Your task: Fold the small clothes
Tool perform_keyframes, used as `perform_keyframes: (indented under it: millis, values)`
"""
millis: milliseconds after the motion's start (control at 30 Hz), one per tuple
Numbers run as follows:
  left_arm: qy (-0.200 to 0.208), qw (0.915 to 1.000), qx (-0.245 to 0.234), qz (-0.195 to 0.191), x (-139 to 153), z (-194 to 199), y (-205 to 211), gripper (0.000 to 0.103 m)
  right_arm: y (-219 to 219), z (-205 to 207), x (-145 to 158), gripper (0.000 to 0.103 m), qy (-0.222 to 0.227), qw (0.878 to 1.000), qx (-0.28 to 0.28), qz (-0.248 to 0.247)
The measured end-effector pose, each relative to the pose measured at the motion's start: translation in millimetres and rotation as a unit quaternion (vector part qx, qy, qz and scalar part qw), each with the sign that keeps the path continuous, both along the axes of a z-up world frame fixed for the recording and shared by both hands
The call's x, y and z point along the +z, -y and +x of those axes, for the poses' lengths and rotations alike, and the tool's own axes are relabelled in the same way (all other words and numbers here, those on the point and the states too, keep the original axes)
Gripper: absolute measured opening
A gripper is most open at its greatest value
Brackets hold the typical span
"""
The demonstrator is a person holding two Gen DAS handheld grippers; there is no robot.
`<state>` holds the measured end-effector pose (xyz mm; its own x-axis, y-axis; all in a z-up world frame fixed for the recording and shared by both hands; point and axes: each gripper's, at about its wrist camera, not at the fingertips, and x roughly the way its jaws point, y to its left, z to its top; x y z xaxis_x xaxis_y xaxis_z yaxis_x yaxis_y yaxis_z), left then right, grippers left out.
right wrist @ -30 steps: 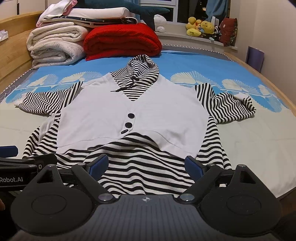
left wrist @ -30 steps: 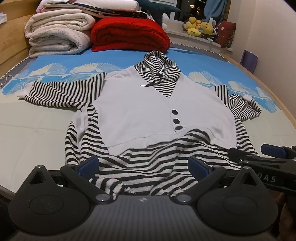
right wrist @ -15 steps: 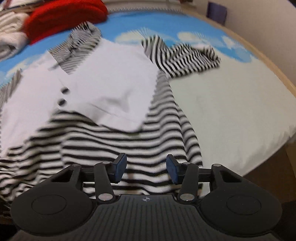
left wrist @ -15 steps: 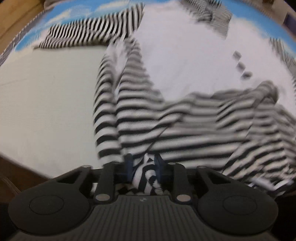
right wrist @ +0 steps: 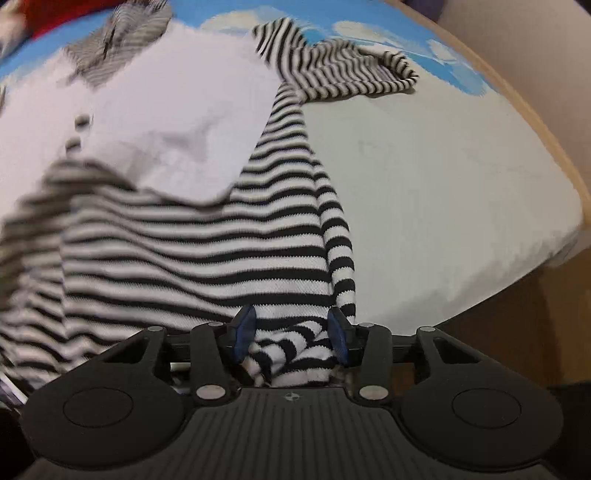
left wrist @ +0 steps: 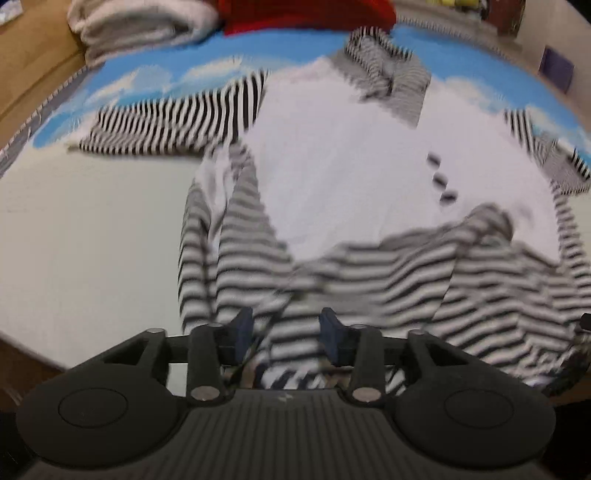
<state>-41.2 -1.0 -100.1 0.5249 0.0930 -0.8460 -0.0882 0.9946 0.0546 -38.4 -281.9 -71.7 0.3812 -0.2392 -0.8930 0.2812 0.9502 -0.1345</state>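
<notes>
A small sweater (left wrist: 351, 166) with a white front panel, black-and-white striped sleeves and a striped hem lies face up on the bed, collar at the far end. My left gripper (left wrist: 287, 328) is at the hem's left part. Its jaws are opening slightly, with the striped hem (left wrist: 295, 354) bunched between the pads and drawn up toward them. My right gripper (right wrist: 291, 332) is at the sweater's (right wrist: 177, 103) right bottom corner. Its jaws are closing, and the pads press on a bunched fold of hem (right wrist: 291, 350). Both views are blurred by motion.
Folded white blankets (left wrist: 140, 22) and a red blanket (left wrist: 303, 14) are stacked at the head of the bed. The blue and pale sheet (left wrist: 92, 240) spreads to the left. To the right, the bed's wooden edge (right wrist: 517, 110) and its near corner (right wrist: 535, 258) lie close.
Both grippers came down onto the sweater's hem and their wide jaws narrowed around it. The hem, flat before, now bunches and lifts toward the grippers.
</notes>
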Motion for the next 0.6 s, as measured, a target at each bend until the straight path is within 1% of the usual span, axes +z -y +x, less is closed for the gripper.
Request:
perform_keyframes:
  millis: [67,133,167,233,267,300,367,433,500,600]
  values:
    - [0.026,0.9996,0.005,-0.009,9.4,2.4,1.1,0.056,-4.8,-3.4,23.0,0.044,0.067,0.998,0.009,-0.001]
    - [0.053,0.9985,0.006,-0.017,20.5,5.2,4.3,0.059,-14.7,-7.0,43.5,0.044,0.126,0.991,0.034,-0.009]
    - [0.066,0.9977,0.003,-0.019,26.5,6.6,5.9,0.062,-20.3,-8.4,52.6,0.044,0.152,0.987,0.047,-0.013]
    - [0.094,0.9954,-0.008,-0.016,38.6,7.7,10.5,0.07,-29.9,-10.6,64.7,0.045,0.184,0.981,0.065,-0.019]
    - [0.108,0.994,-0.014,-0.011,43.8,8.0,12.7,0.073,-34.4,-11.0,69.2,0.046,0.194,0.978,0.073,-0.017]
    - [0.118,0.9927,-0.021,-0.004,48.1,8.2,15.1,0.073,-37.5,-10.3,72.9,0.046,0.201,0.976,0.079,-0.011]
    - [0.131,0.9908,-0.033,0.008,54.4,10.8,20.0,0.073,-43.3,-8.8,77.6,0.05,0.203,0.975,0.09,0.0]
    - [0.137,0.9898,-0.038,-0.007,59.4,14.7,19.6,0.073,-50.4,-3.3,80.4,0.057,0.197,0.975,0.105,0.012]
    - [0.145,0.9882,-0.043,-0.025,64.7,19.4,19.1,0.073,-56.9,2.9,83.9,0.057,0.196,0.973,0.117,0.021]
    - [0.163,0.985,-0.055,-0.017,69.9,27.4,22.1,0.076,-64.9,13.7,88.5,0.057,0.201,0.971,0.126,0.035]
